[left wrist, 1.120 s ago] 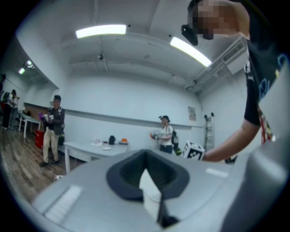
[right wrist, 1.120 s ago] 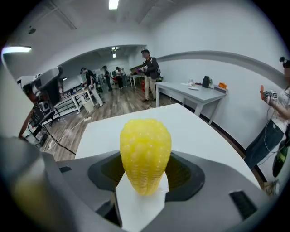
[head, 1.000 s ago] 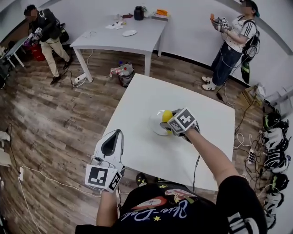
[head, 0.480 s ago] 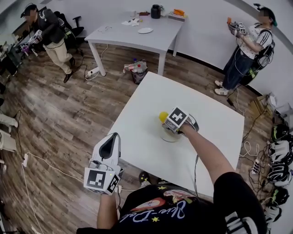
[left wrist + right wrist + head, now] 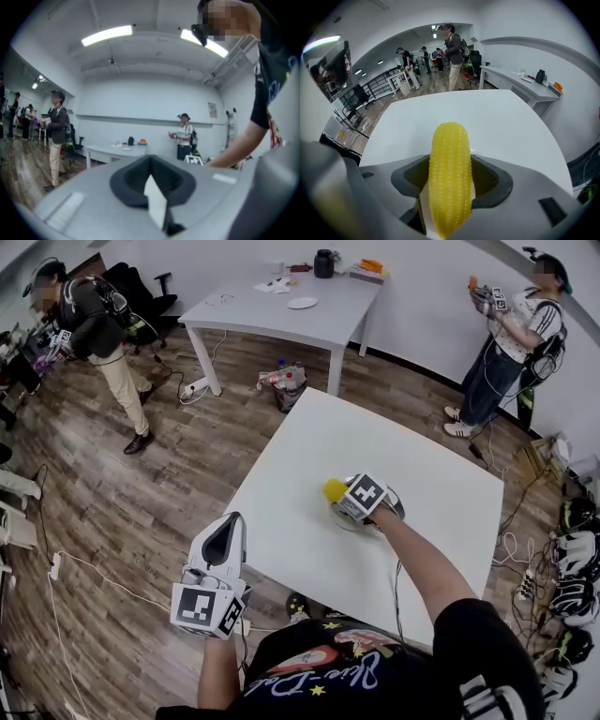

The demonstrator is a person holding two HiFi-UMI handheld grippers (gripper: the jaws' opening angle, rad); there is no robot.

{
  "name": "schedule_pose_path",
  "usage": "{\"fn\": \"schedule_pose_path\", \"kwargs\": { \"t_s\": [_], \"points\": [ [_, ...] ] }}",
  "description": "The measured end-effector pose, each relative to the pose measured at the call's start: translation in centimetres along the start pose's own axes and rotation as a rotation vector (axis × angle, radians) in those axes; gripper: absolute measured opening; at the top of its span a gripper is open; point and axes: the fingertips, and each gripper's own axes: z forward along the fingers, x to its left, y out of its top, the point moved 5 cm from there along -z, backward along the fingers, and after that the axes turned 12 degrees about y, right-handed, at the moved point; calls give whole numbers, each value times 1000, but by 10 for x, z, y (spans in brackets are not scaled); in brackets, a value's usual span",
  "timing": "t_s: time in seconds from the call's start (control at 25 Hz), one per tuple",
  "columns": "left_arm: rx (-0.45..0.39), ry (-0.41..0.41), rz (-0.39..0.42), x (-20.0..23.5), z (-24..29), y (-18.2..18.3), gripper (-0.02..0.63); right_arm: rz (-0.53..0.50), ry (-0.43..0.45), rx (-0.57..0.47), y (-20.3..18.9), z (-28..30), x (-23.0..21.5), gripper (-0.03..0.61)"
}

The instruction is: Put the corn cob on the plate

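Note:
The yellow corn cob (image 5: 334, 489) sticks out leftward from my right gripper (image 5: 345, 496), which is shut on it. Both hover just over the small white plate (image 5: 339, 516), which lies near the middle of the white table (image 5: 309, 442) and is mostly hidden under the gripper. In the right gripper view the corn cob (image 5: 450, 173) fills the space between the jaws, with the tabletop beyond it. My left gripper (image 5: 228, 527) is off the table's near-left edge over the wooden floor, pointing away from me. Its jaws (image 5: 152, 187) are together with nothing in them.
A second white table (image 5: 281, 310) with small items stands at the back, with a bag (image 5: 281, 381) on the floor by it. One person (image 5: 89, 324) stands at the far left, another (image 5: 511, 334) at the far right. Cables and gear (image 5: 572, 559) lie along the right wall.
My right gripper still holds the corn cob over the plate and has sunk slightly toward it. My left gripper has hardly moved. The person at the left has stepped further left.

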Motion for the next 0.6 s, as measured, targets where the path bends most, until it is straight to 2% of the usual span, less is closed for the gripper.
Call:
{"fn": "schedule_pose_path", "kwargs": {
  "t_s": [0.12, 0.28, 0.36, 0.52, 0.6],
  "points": [
    [1, -17, 9, -8, 1, -1, -11, -9, 21, -74, -7, -6, 7, 264],
    [-3, -44, 19, -16, 7, 5, -11, 28, 6, -249, -19, -35, 12, 270],
    [-9, -69, 25, -21, 15, 8, -11, 65, -16, -394, -21, -63, 15, 270],
    [-22, -135, 42, -40, 31, 12, -11, 134, -51, -796, -24, -130, 35, 268],
    [-22, -173, 51, -52, 37, 11, -11, 160, -101, -918, -30, -155, 51, 268]
  ]
}}
